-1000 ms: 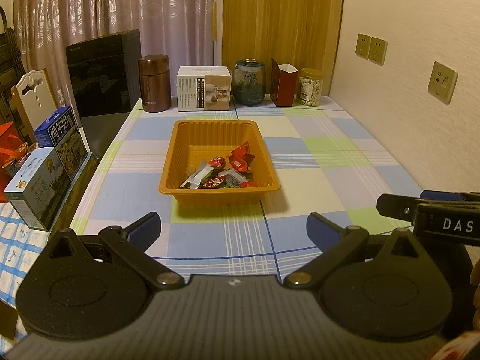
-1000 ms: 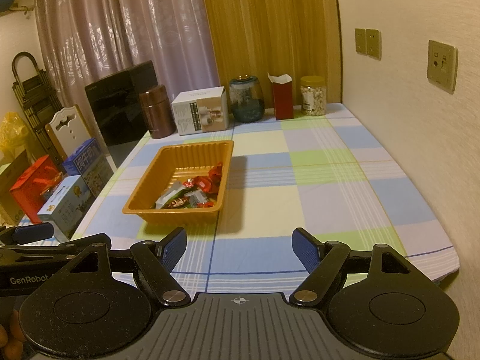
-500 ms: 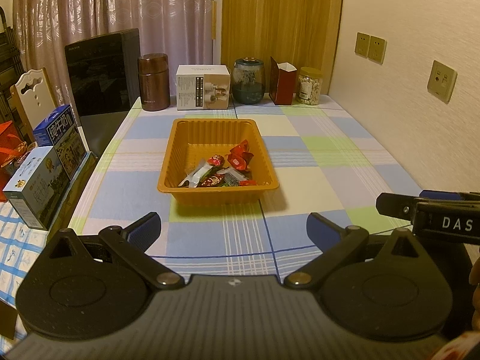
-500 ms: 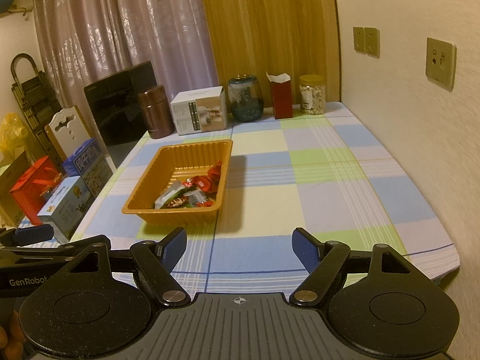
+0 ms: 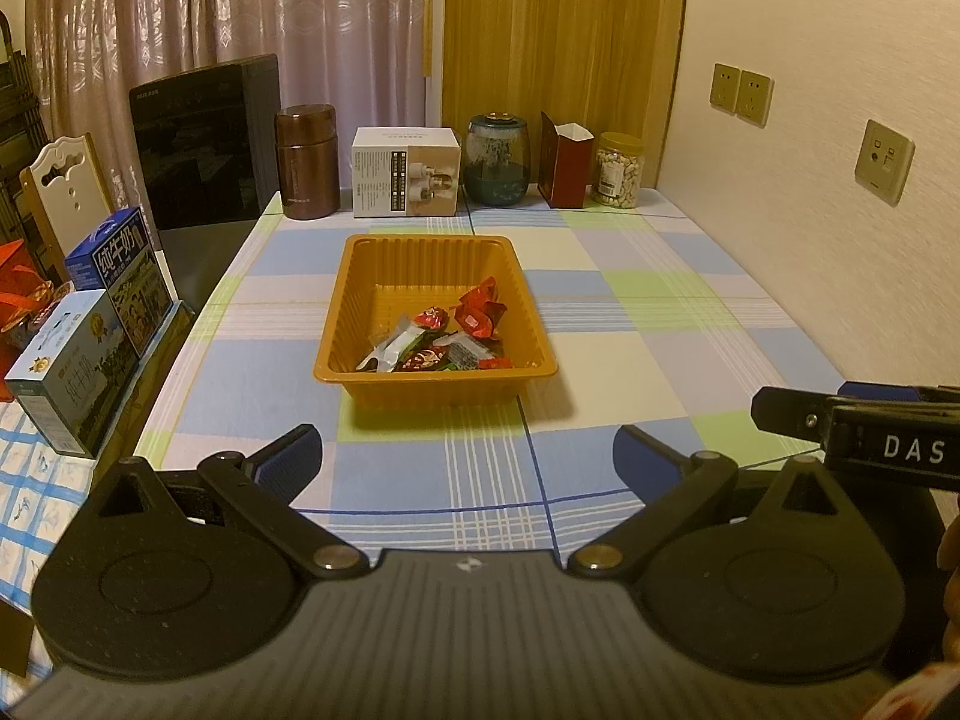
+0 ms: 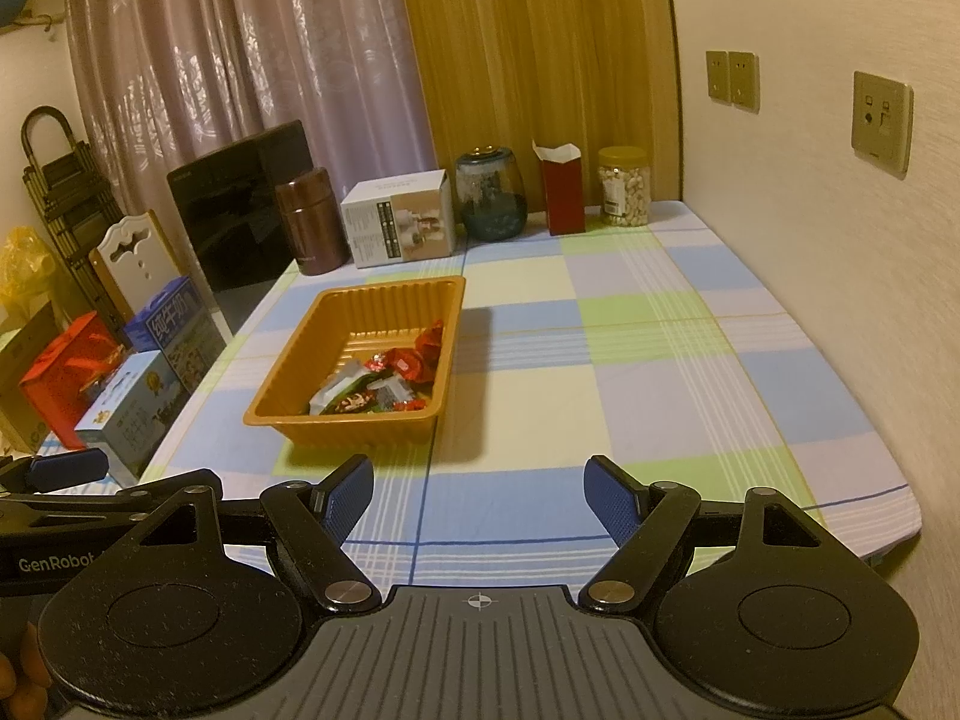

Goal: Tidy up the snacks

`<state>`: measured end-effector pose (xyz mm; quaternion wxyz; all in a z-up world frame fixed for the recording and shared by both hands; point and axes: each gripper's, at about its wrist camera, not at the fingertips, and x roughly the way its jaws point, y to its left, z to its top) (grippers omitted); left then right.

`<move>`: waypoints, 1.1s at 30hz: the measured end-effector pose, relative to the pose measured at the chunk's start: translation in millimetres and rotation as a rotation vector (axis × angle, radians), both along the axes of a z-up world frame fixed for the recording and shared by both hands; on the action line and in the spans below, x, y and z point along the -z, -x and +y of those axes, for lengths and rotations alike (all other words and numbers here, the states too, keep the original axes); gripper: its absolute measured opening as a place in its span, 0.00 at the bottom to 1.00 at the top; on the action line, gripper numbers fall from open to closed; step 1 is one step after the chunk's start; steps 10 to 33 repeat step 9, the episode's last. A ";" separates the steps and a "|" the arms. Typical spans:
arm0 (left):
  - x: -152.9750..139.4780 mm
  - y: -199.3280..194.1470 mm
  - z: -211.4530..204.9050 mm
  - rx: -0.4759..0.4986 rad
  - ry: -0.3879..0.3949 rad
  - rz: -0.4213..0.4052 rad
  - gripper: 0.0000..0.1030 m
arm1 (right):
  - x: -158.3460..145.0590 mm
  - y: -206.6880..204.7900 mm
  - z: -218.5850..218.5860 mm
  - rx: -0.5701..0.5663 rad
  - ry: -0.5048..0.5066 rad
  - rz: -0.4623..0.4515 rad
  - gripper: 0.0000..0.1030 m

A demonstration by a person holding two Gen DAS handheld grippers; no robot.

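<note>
An orange ribbed plastic tray [image 5: 433,309] sits on the blue, green and cream checked tablecloth [image 5: 630,360], and holds a heap of wrapped snacks [image 5: 447,339] in red, silver and green foil, gathered in the tray's near right corner. The left gripper [image 5: 465,459] hovers short of the tray's near rim, its blue-padded fingers [image 5: 288,462] spread wide with nothing between them. The right gripper [image 6: 478,495] hangs to the right of the tray and nearer the table edge, jaws likewise wide apart and bare. Beyond the tray's far rim stand a brown metal flask [image 5: 306,162], a white printed carton [image 5: 406,180] and a round glass jar [image 5: 498,159].
</note>
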<state>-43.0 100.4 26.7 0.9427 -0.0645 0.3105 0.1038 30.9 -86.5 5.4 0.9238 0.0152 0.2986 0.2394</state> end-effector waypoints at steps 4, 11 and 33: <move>2.6 0.9 -1.6 0.004 0.001 -0.004 1.00 | 0.2 0.1 0.1 0.000 0.000 0.000 0.75; 4.9 1.6 -3.0 0.003 0.000 -0.013 1.00 | 0.1 -0.4 -0.3 0.000 -0.001 0.001 0.75; 4.9 1.6 -3.0 0.003 0.000 -0.013 1.00 | 0.1 -0.4 -0.3 0.000 -0.001 0.001 0.75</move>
